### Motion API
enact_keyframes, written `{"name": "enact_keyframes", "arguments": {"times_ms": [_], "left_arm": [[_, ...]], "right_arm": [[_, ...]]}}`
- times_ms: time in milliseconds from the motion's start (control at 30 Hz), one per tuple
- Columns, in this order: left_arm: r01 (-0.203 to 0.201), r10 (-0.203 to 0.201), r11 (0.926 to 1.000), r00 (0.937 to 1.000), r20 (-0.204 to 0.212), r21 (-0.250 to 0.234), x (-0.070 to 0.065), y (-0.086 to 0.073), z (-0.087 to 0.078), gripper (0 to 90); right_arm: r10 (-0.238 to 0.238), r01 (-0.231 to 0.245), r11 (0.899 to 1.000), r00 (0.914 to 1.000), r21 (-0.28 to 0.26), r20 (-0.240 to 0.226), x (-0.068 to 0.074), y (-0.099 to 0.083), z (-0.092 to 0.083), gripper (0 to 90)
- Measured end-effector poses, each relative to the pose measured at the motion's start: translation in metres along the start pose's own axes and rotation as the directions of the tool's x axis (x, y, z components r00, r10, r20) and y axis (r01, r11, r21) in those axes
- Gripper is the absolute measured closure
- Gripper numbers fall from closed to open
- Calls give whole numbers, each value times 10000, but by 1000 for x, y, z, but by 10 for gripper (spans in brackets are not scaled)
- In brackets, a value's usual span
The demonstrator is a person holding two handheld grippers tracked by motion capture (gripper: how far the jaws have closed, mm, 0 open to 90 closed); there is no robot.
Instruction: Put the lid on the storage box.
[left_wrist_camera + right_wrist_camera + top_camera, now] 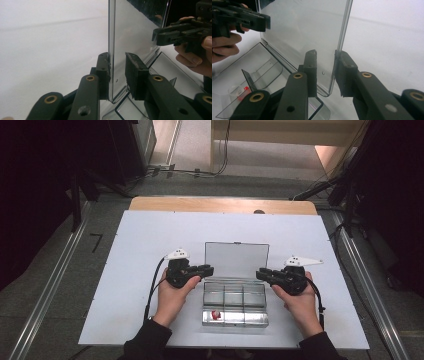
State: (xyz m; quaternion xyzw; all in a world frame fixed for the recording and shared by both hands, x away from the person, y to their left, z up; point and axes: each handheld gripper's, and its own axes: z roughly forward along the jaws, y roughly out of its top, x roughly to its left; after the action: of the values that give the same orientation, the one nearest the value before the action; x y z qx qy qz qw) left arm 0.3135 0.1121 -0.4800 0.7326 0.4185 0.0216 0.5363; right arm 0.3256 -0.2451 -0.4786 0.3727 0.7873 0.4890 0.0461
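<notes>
Clear plastic compartment box (235,302) sits mid-surface, its transparent hinged lid (236,259) upright. My left gripper (117,75) and right gripper (325,72) each straddle a lid edge, one pad touching, not clamped. Next, I judge, squeeze and swing it.

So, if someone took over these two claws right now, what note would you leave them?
Left claw: open, astride the left edge of the lid; not clamped.
Right claw: open, astride the lid's right edge; not clamped.
Things: clear box on the white table, small red piece in a front compartment.
Done: lid stands upright.
Left: probably pinch both edges and swing the lid; which way is unclear.
</notes>
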Motion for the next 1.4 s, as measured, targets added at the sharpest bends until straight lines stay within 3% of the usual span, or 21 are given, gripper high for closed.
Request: {"name": "enact_keyframes", "arguments": {"times_ms": [200, 533, 800, 1100, 1400], "left_arm": [[-325, 315, 9978, 9993, -181, -577, -7, 9, -3, 623], [-661, 634, 9960, 9969, -456, -606, -12, 8, -7, 724], [-879, 849, 9938, 9954, -452, -685, -16, 5, -10, 722], [-1100, 1077, 9911, 9936, -342, -748, -20, 2, -13, 712], [-1383, 1374, 9877, 9904, -181, -734, -23, 0, -17, 697]], "right_arm": [[-305, 306, 9995, 9995, -60, 78, 2, 0, -1, 711], [-339, 339, 9992, 9994, -217, -30, 4, 0, -4, 686], [-612, 610, 9978, 9981, -241, -48, 9, 5, -8, 631], [-808, 820, 9937, 9966, -758, 189, 17, 16, -23, 616], [-1058, 1079, 9901, 9940, -897, 277, 27, 22, -30, 625]]}}
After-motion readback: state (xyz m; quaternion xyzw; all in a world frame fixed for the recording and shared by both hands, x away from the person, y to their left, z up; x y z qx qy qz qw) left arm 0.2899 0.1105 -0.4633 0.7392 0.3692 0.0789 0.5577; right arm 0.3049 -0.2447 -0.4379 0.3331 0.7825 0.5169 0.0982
